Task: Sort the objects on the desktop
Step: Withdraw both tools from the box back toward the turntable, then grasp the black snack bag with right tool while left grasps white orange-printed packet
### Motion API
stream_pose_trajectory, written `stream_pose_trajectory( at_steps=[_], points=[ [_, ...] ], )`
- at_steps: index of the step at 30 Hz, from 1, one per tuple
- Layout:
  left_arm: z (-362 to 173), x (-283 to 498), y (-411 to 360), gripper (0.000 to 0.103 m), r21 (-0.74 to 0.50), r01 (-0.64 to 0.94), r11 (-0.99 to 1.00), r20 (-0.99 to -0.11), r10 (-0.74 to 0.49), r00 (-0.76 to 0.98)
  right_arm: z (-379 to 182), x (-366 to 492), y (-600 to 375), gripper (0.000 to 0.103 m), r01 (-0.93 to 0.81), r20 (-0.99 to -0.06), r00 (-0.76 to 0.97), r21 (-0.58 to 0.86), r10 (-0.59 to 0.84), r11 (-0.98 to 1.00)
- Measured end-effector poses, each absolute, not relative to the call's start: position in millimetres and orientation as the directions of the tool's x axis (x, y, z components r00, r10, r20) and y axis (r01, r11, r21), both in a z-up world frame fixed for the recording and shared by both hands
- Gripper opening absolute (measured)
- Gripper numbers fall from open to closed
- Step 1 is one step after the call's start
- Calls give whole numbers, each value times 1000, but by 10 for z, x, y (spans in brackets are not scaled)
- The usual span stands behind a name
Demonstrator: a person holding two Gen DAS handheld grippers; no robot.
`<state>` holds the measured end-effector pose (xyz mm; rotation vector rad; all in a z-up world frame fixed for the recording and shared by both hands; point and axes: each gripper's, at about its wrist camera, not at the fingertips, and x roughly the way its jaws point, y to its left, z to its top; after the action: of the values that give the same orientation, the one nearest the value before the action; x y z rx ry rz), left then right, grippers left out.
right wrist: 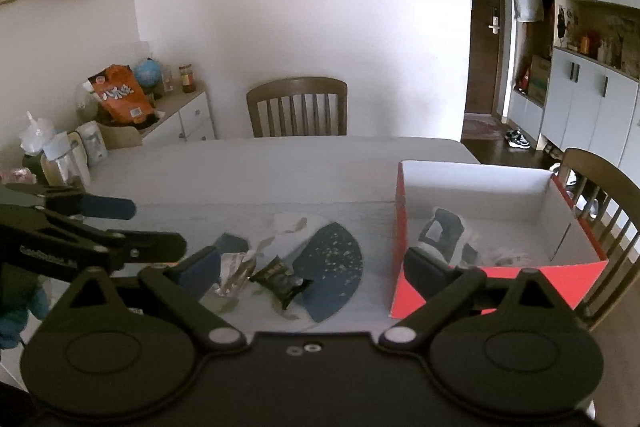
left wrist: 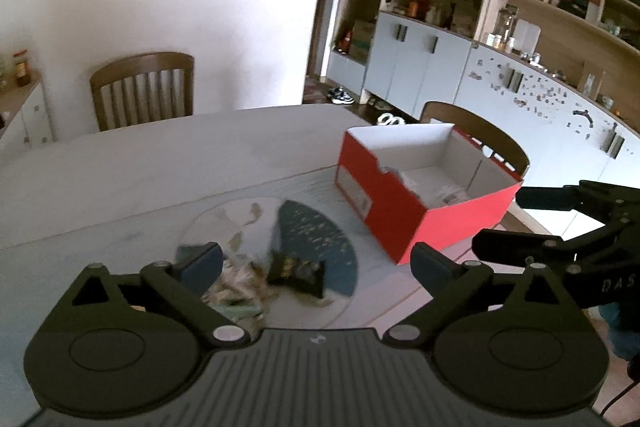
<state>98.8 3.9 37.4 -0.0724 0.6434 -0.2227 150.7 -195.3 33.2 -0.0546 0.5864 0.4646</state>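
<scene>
A black snack packet lies on a round blue-and-white mat on the pale table, beside crumpled silvery wrappers. My left gripper hovers over them, open, with nothing between its pads. To the right stands an open red box with white inner walls. In the right wrist view the packet and wrappers lie between the wide-open fingers of my right gripper, which holds nothing. The box holds a dark blue-and-white pack and some white items. The left gripper shows at the left.
One wooden chair stands at the table's far side, another behind the box. A low sideboard at the left carries an orange bag, a globe and jars. Bottles stand at the table's left edge. Cabinets line the right wall.
</scene>
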Motion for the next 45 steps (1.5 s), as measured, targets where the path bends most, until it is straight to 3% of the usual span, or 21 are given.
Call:
stream_pose_trajectory(
  at_steps=[25, 45],
  points=[
    [-431, 781, 1030, 103, -83, 42, 996, -682, -87, 726, -252, 1741, -1422, 99, -484, -587, 712, -13, 386, 875],
    [-937, 824, 1313, 103, -14, 227, 974, -713, -169, 680, -634, 1939, -1218, 97, -525, -646, 657, -21, 389, 851]
  ],
)
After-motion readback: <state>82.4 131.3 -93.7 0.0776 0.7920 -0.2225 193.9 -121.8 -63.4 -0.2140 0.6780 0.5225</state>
